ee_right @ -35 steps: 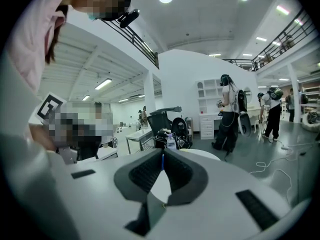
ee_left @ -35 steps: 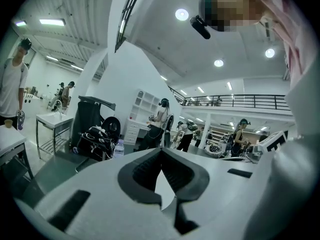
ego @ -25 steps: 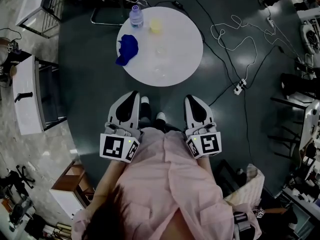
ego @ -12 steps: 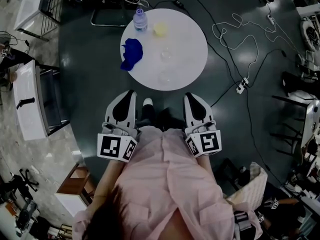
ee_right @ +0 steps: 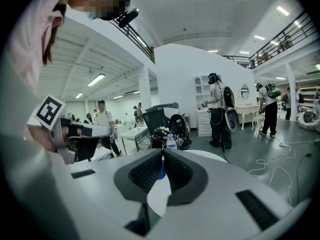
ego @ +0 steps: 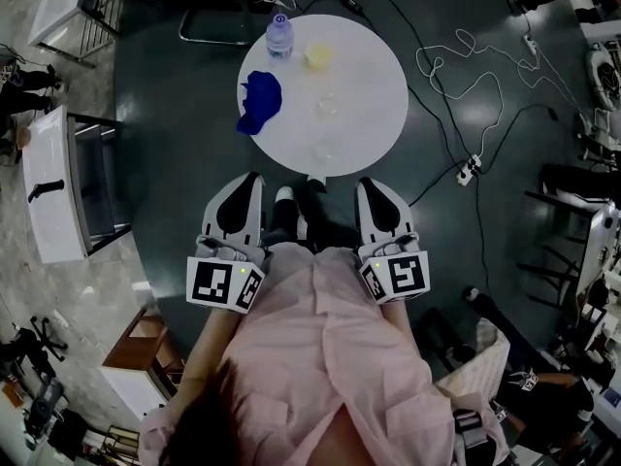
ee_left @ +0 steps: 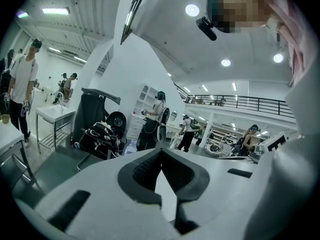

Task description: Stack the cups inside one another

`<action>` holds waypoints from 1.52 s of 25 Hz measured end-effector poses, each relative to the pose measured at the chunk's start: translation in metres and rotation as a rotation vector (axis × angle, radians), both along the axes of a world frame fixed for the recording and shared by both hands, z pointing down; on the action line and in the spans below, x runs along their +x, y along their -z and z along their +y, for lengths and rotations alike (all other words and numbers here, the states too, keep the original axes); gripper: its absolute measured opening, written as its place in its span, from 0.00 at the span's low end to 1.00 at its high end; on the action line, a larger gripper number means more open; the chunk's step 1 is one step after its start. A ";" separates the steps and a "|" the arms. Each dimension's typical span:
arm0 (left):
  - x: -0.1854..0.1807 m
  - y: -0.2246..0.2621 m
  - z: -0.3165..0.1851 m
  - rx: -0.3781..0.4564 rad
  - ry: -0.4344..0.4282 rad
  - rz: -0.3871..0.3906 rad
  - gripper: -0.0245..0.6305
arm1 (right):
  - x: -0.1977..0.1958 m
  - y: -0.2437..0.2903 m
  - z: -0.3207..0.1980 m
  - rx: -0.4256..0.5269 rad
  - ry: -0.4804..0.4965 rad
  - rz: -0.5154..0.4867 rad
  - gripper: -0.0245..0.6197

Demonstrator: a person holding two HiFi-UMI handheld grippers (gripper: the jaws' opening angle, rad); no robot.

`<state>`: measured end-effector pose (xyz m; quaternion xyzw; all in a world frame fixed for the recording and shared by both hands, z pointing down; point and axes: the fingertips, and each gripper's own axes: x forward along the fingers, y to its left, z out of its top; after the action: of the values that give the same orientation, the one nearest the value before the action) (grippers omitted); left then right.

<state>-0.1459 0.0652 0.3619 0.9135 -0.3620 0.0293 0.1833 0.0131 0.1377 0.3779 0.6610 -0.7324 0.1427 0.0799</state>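
Head view: three cups are seen on the round white table, well ahead of both grippers. A pale yellow cup is stood near the far edge, just beside a clear water bottle. A transparent cup is set near the middle of the table, and a second transparent cup close to the near edge. The three are kept apart in a rough line, each standing on its own. The clear ones are shown only as faint rims. A crumpled blue cloth is laid to their left. The left gripper and the right gripper are held low in front of the person's pink shirt, short of the table. In each gripper view the jaws are pressed together at the tips, with nothing caught between them. Black-and-white square markers are carried on the grippers' cubes; the bottle's label is too small to be read.
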 end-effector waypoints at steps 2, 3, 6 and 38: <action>0.002 -0.001 -0.002 0.001 0.009 0.000 0.06 | 0.002 -0.001 -0.004 0.000 0.010 0.000 0.09; 0.003 0.000 -0.003 0.002 0.016 0.000 0.06 | 0.004 -0.001 -0.006 0.001 0.016 -0.001 0.09; 0.008 0.000 -0.008 0.002 0.044 0.001 0.06 | 0.011 -0.001 -0.016 0.003 0.044 -0.001 0.09; 0.081 0.019 -0.061 0.080 0.156 -0.019 0.06 | 0.089 -0.014 -0.076 -0.013 0.173 -0.078 0.09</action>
<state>-0.0646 0.0047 0.3426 0.8888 -0.4346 0.0093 0.1451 0.1024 0.0622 0.3918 0.5886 -0.7883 0.1659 0.0676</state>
